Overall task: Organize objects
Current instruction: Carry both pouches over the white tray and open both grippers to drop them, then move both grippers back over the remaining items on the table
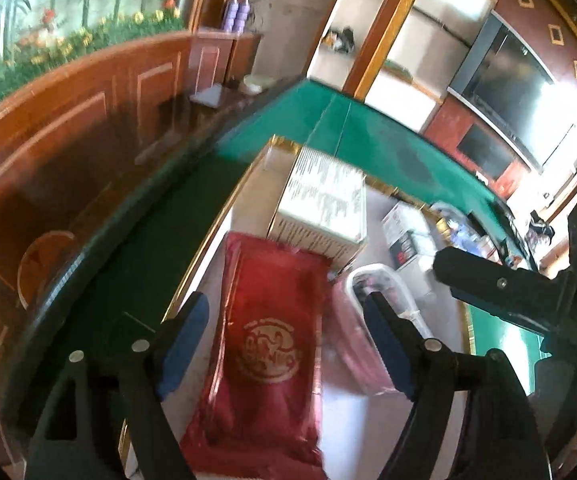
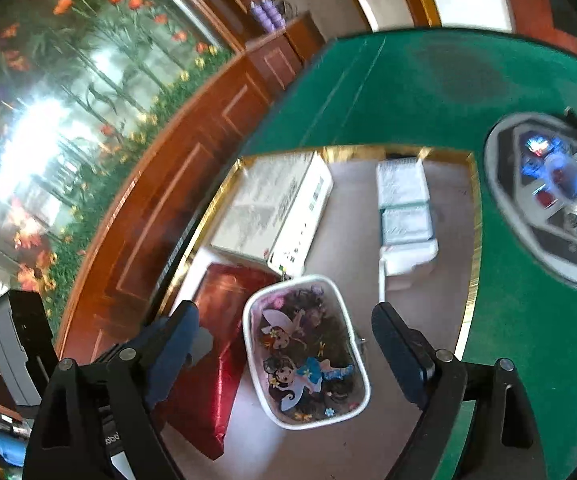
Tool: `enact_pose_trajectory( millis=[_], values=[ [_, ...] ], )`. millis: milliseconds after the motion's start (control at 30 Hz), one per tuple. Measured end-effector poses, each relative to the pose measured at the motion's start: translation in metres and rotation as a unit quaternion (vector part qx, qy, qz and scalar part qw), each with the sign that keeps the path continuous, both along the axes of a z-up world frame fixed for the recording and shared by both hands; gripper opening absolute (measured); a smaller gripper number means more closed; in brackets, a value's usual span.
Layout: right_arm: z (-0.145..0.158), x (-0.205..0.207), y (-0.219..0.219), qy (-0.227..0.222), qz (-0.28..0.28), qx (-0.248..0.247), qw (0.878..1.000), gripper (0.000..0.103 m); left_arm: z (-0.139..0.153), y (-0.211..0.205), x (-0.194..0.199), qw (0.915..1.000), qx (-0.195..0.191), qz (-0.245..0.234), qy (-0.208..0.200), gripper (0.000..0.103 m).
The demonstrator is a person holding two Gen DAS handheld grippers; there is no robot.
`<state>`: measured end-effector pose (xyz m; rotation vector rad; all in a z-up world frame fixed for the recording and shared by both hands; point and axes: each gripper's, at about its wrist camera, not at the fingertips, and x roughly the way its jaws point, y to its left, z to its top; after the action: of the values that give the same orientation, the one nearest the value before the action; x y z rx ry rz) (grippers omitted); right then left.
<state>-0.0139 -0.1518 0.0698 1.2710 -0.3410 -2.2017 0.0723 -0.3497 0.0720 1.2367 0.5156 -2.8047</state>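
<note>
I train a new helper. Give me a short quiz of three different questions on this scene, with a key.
1. True or false: the red packet lies inside the gold-edged tray.
2. What lies beside the red packet: A. a cartoon pouch; B. a cup; C. a shoe?
3. Fill in: both the left claw and the right claw are ____.

Key: 1 true; 2 A; 3 open, holding nothing.

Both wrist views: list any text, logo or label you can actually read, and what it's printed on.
"DAS": on the black body of the right gripper, cut off at the picture's edge.
Gold round logo on the red packet: lettering too blurred to read.
Dense print on the white box: too small and blurred.
Cartoon pouch: fairy pictures only, no words.
Small white packs: print unreadable.
</note>
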Motion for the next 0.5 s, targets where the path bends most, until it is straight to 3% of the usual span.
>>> enact_pose_trajectory(
  millis=[100, 167, 267, 500],
  values=[
    [0.015, 0.014, 0.027, 0.033, -0.020, -0.007, 0.999, 0.094, 0.019, 0.027, 0.014, 0.9983, -0.033, -0.008, 0.047, 0.097],
    [0.020, 0.025, 0.049, 0.054, -0.037, -0.002, 0.998, 0.094, 0.022, 0.052, 0.016, 0.9960, -0.059, -0.032, 0.060, 0.098],
    [0.021, 0.040, 0.076, 0.067, -0.062, 0.004, 0.996, 0.094, 0.010, 0.084, 0.007, 0.9935, -0.081, -0.068, 0.042, 0.098],
    [0.012, 0.067, 0.138, 0.073, -0.098, 0.007, 0.992, 0.094, -0.019, 0.110, 0.002, 0.9842, -0.163, -0.068, -0.005, 0.098]
  ],
)
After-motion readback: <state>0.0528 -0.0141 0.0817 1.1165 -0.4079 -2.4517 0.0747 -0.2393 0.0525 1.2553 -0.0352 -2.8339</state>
